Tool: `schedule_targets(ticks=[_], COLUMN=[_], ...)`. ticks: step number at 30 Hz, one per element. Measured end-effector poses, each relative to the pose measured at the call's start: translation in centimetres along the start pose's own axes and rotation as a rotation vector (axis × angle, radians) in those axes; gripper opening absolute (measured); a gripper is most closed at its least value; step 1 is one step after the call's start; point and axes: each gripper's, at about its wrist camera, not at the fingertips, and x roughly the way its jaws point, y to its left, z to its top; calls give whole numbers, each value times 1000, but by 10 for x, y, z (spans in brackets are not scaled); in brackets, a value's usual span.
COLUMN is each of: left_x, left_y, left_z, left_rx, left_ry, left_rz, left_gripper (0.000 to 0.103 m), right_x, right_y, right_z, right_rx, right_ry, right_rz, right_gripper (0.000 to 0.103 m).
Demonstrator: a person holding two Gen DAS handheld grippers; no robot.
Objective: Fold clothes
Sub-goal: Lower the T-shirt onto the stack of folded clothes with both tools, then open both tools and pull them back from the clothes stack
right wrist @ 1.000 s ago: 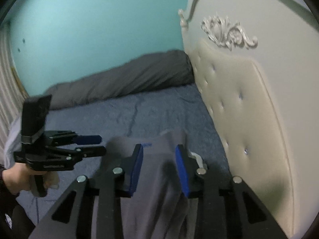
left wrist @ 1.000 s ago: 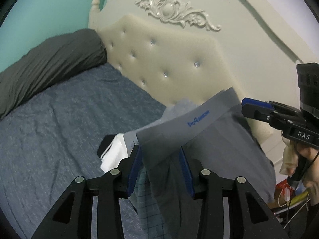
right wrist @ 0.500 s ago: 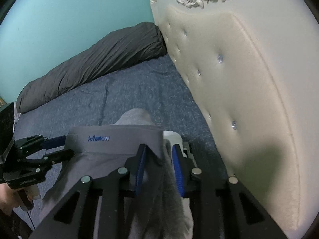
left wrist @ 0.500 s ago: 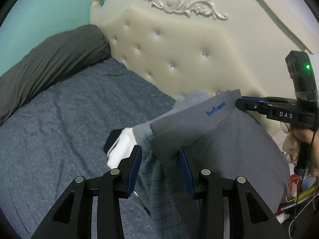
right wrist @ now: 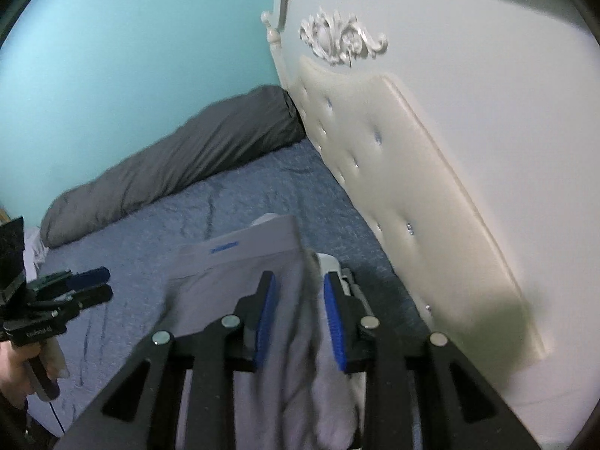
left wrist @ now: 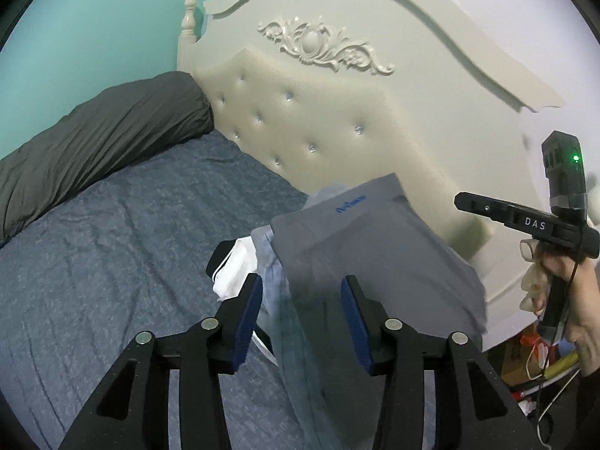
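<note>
The grey shorts [left wrist: 378, 258] lie on top of a small pile of clothes at the head edge of the bed [left wrist: 112, 247], close against the tufted headboard [left wrist: 300, 120]. Their waistband, with a small blue logo, points toward the headboard. Under them a blue checked garment [left wrist: 279, 322] shows at the side, and beneath that a white garment [left wrist: 234, 273] with dark trim.

The left claw [left wrist: 300, 322] is opening; its blue pads stand apart on either side of the shorts' near edge, with cloth between them but not pinched.

The right claw [right wrist: 298, 322] has its pads fairly close together around a bunched fold of the grey cloth. I cannot tell for sure whether they press on it, as the picture is blurred.

A dark grey pillow [left wrist: 93, 142] lies along the far edge of the bed by the teal wall [left wrist: 93, 18].
</note>
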Motion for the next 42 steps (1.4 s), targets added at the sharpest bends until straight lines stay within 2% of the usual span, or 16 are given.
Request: schedule_targets(ticks=[4,9,12,17,19,21,28,32,35,39,42], left_x=[-30,-61,-81,-109,-121,-132,-164,-176,-187,-200,-208], left_y=[-11,-29,-39,-54,-60,-65,-72,-70,-69,-66,-66], left_z=[-12,-26,-36,-54,-62,-70,-95,-106,-114,-125,-134], left_rx=[-20,2,8,29,40,50,84,89,95,88,93], left_ry=[-21,-34,-54,-73,-87,-102,-131,-143,-155,-167,-173], left_rz=[-13,7,8,3,6,9,35,49,56,55,55], left_gripper=[54,65,67,72,74,81,85,87,88,92,94], right_x=[-28,-61,-80,-105,-116,-129,-156,-174,-185,-200,-210], right_y=[17,39,50,67,72,75,86,95,103,117,126], right_z=[-17,-44,-63,-88,-97,-108,-136,-153,-164,-181,-196], right_rx=[2,37,52,58,58,75,89,103,96,91,89], right_ry=[-42,-72,-78,-87,-98,-111,-133,-156,-175,-200,-209], right_rz=[-6,-19,-41,-83,-102,-108,-114,-120,-136,-163,-172], right_gripper=[27,36,46,47,51,57,62,72,73,83,85])
